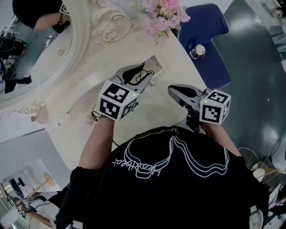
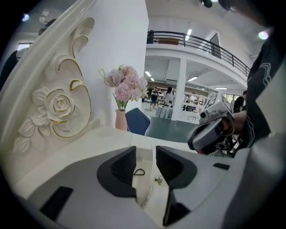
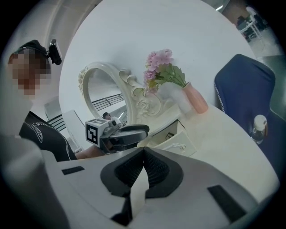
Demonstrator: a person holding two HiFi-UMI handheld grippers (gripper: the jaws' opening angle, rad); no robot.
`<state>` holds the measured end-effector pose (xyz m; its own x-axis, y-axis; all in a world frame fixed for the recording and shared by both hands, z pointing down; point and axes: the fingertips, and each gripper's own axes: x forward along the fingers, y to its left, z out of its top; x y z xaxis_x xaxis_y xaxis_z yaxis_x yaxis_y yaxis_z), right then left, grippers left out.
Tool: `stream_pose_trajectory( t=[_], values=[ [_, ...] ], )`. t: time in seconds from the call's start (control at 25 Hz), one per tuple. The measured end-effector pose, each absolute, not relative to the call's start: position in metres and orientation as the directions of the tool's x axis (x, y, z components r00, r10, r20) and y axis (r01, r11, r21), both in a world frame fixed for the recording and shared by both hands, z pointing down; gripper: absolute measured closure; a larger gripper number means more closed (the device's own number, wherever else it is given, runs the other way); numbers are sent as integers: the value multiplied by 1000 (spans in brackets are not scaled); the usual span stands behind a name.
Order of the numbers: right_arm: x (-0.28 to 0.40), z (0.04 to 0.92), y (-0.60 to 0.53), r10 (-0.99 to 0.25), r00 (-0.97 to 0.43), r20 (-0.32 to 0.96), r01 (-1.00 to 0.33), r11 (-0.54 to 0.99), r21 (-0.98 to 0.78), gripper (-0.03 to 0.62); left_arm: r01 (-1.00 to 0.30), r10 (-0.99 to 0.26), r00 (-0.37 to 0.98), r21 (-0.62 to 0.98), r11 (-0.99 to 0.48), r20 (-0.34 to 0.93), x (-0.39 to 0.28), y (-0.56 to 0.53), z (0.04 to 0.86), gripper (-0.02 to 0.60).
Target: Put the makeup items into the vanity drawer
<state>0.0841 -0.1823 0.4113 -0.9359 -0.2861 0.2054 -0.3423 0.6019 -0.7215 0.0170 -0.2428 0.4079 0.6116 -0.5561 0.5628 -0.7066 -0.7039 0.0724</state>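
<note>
Vanity tabletop [image 1: 172,60] with an ornate white mirror [image 1: 103,23] along its back edge, a blue chair [image 1: 203,24] beyond its far end and a vase of pink flowers [image 1: 163,13] near the corner. The drawer [image 3: 181,144] stands pulled out from the front of the vanity. The left gripper [image 2: 145,156] hangs directly over this opening with its fingers spread and nothing pinched between them; through the gap, a small black loop [image 2: 139,172], apparently one of the items, lies on the drawer's floor beside the knob. The right gripper [image 3: 144,152] is held off to the side over the tabletop's front edge, its fingers pressed together at the tips on nothing. Judged from this arrangement, at least one item is already deposited and the left gripper is free of it. No further makeup items can be made out on the bare part of the tabletop; a small pinkish object [image 1: 40,117] at the mirror's foot is too indistinct to name. What remains is likely any leftover items and perhaps shutting the drawer.
</note>
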Motion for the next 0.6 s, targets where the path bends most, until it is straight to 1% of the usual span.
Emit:
stream_pose_trajectory(
  t=[0.28,0.36,0.4,0.44,0.48,0.6],
  values=[
    [70,392,-181,-272,-947,168,-311,657,-687,589,-708,-593,692,223,-670,412,16,-204,362,497],
    [60,388,-178,-256,-953,162,-296,671,-680,589,-717,-616,691,252,-649,378,7,-193,354,517],
    [54,387,-176,-246,-956,159,-287,676,-678,589,-723,-629,687,263,-639,364,2,-186,351,533],
    [49,385,-173,-236,-959,156,-278,680,-679,589,-728,-640,684,273,-628,351,-4,-180,348,563],
    [43,384,-170,-224,-963,153,-267,682,-681,589,-732,-649,681,286,-618,339,-9,-174,346,574],
    [23,381,-159,-186,-972,144,-234,693,-682,589,-752,-686,658,311,-581,309,-27,-159,339,575]
  ],
)
